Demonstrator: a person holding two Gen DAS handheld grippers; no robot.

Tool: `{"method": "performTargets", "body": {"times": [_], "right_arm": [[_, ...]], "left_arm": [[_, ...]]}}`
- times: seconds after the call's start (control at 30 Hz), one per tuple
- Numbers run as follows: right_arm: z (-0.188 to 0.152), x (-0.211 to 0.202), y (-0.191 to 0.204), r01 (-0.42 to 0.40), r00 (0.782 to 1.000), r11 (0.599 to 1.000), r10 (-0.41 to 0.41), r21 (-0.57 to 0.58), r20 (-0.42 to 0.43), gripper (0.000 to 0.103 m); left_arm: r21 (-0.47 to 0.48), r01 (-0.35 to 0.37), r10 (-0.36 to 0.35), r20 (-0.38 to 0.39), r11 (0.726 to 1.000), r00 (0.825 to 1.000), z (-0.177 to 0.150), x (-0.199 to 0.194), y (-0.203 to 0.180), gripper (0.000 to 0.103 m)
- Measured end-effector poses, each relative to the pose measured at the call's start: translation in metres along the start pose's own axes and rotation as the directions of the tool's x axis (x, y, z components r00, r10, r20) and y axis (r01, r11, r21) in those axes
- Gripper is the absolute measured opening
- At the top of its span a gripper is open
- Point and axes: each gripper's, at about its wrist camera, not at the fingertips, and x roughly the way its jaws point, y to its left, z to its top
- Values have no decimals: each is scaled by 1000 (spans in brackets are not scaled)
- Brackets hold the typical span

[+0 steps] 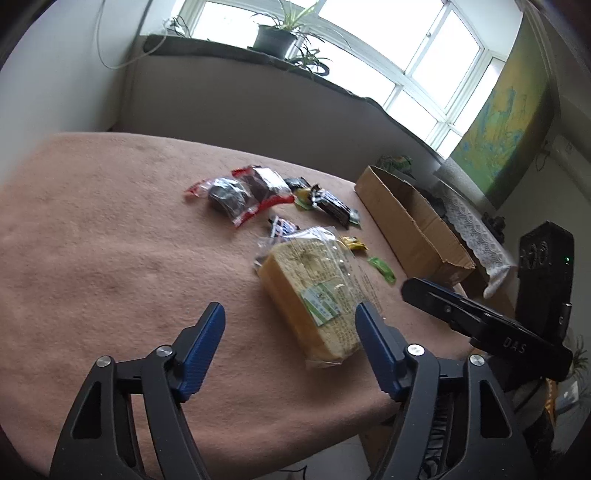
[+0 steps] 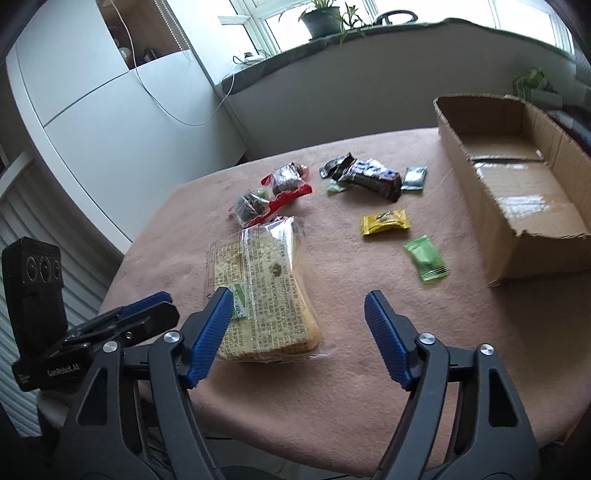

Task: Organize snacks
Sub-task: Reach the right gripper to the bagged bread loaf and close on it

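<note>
A bagged loaf of yellow bread (image 1: pixel 314 291) (image 2: pixel 262 288) lies on the pink tablecloth (image 1: pixel 110 236). Beyond it lie two red-edged dark snack packs (image 1: pixel 243 192) (image 2: pixel 277 192), a dark chocolate bar (image 2: pixel 373 175) (image 1: pixel 330 206), a yellow candy (image 2: pixel 386 221) and a green packet (image 2: pixel 426 258). An open cardboard box (image 2: pixel 517 184) (image 1: pixel 410 218) stands at the right. My left gripper (image 1: pixel 290 325) is open and empty, just short of the bread's near end. My right gripper (image 2: pixel 299 310) is open and empty, its left finger beside the bread.
The other gripper shows in each view: the right one (image 1: pixel 480 321) at the left view's right side, the left one (image 2: pixel 122 325) at the right view's left side. A windowsill with potted plants (image 2: pixel 325 18) runs behind the table. The table's near edge is close below the grippers.
</note>
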Motion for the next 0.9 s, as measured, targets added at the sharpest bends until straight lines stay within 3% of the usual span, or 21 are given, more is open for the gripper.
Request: {"method": "performTargets", "body": {"times": [0.1, 0.2, 0.33, 0.43, 0.9], "right_arm": [[2, 15, -2, -51, 997, 999, 51, 13, -52, 60], [4, 24, -2, -73, 994, 997, 74, 16, -78, 57], [6, 35, -7, -110, 987, 993, 114, 47, -114, 43], [7, 42, -11, -119, 983, 991, 126, 57, -134, 38], [6, 35, 2, -105, 985, 994, 103, -3, -137, 36]], "left_arm": [[7, 45, -45, -31, 999, 999, 1, 10, -3, 49], [5, 77, -76, -57, 997, 995, 3, 18, -4, 45], [-16, 102, -103, -83, 995, 991, 1, 23, 1, 33], [-19, 111, -112, -88, 994, 990, 0, 22, 4, 31], [32, 76, -73, -73, 997, 995, 8, 27, -8, 29]]}}
